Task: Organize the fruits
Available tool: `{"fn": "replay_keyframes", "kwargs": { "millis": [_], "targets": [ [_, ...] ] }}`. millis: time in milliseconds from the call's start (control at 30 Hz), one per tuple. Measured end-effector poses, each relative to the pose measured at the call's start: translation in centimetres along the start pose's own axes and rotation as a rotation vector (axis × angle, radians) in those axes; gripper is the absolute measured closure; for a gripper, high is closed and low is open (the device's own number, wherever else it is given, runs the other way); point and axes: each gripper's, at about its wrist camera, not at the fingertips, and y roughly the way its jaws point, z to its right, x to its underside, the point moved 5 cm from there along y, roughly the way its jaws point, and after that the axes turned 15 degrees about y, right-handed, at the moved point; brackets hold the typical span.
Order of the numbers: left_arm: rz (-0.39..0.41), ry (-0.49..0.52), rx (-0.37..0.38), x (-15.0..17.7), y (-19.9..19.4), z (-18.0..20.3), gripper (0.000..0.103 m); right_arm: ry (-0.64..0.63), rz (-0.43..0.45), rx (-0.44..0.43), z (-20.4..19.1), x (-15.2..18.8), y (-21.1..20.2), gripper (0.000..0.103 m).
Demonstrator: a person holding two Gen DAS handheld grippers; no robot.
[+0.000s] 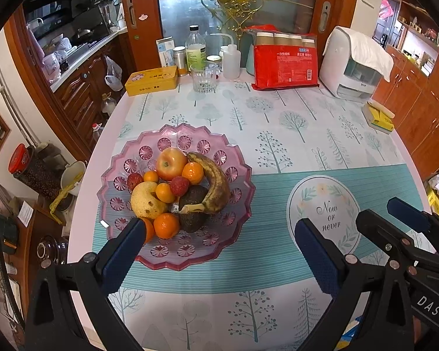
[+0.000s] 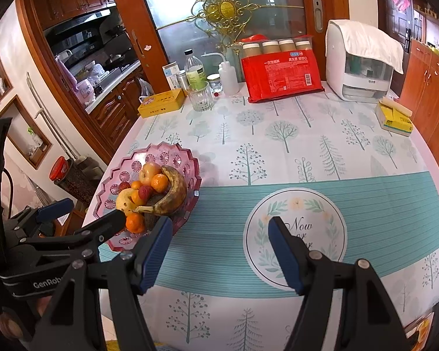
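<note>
Both hand-held grippers are hovering spread wide and empty: left hand-held gripper (image 1: 216, 239) near the pink bowl (image 1: 237, 204), right hand-held gripper (image 2: 219, 251) over bare surface (image 2: 278, 134). Fruits (image 1: 175, 190) are sitting piled in the bowl, likely all done.

Both wrist views high over near table edge, facing cabinets; share fruit bowl (image 1: 234, 228) (image 2: 118, 247).

Both the left gripper (image 1: 219, 245) and the right gripper (image 2: 221, 251) are black plastic frames with silver rivets, textured dark-blue pads on the jaws, and white lettering, "DAS" and "GenRob", on their bodies.
</note>
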Motion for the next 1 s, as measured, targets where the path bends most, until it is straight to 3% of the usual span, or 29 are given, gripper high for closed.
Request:
{"fn": "replay_keyframes", "kwargs": {
  "millis": [1000],
  "targets": [
    [-0.021,0.005,0.02,1.1,0.4,0.5,0.002,0.006,-0.008,-0.004,0.3,-0.1,0.3,0.034]
  ]
}}
